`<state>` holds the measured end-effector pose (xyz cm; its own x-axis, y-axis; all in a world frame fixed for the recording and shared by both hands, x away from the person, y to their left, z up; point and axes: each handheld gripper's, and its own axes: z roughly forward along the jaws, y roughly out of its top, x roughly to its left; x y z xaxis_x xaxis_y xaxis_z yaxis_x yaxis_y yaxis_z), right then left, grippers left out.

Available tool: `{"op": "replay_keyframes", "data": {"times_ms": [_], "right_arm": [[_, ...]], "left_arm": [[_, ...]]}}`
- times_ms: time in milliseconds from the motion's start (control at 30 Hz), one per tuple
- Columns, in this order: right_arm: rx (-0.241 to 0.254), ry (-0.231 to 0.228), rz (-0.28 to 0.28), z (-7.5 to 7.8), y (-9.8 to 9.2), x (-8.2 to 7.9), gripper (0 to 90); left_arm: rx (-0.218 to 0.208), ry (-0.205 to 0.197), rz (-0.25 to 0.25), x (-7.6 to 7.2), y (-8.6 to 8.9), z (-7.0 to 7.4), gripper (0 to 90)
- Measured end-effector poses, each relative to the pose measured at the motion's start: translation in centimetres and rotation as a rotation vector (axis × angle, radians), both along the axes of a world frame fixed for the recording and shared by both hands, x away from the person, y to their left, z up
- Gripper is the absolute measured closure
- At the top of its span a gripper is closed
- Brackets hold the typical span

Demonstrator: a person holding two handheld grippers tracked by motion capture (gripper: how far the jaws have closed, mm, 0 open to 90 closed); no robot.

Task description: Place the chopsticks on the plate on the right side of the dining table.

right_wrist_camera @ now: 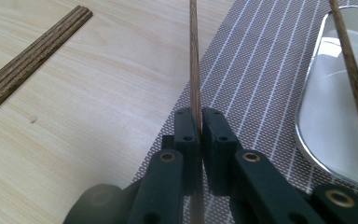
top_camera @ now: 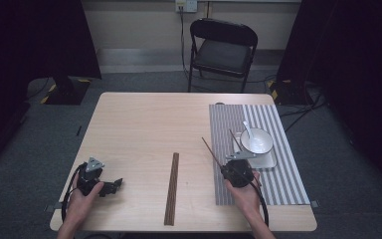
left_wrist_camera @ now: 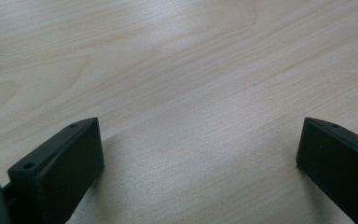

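The main risk sits with the single chopstick (right_wrist_camera: 195,60) pinched in the right claw (right_wrist_camera: 199,122). It is gripped close to one end, so most of its length reaches out beyond the jaws toward the far left; any twist of the hand could make it pivot or slide out, and a slim, smooth stick gives the pads little to bite on. A second chopstick (right_wrist_camera: 352,74) lies with its far end leaning on the metal tray (right_wrist_camera: 321,135), close beside the white bowl (top_camera: 256,141) and its spoon (top_camera: 247,130); a careless sweep of the held stick could knock it or tip the bowl.

The right claw, at the near left edge of the striped placemat (top_camera: 273,184), is closed hard on that chopstick, the jaws nearly meeting with only the stick between them.

The left claw (left_wrist_camera: 198,154) is spread wide and holds nothing; in the left gripper view only bare worktop (left_wrist_camera: 177,70) lies between its jaws. In the high view it rests low at the near left of the worktop.

A bundle of chopsticks (top_camera: 172,188) lies at the near middle, between the two claws, touched by neither.
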<state>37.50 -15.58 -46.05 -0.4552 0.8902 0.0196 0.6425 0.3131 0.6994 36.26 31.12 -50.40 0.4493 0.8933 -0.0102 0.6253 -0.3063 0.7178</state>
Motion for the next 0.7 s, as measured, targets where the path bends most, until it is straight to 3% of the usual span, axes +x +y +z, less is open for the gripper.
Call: {"op": "replay_keyframes", "data": {"times_ms": [700], "right_arm": [[0.014, -0.010, -0.071, 1.0, -2.9, 0.8, 85.2]], "left_arm": [[-0.001, 0.001, 0.000, 0.0, 0.0, 0.0, 0.0]]}}
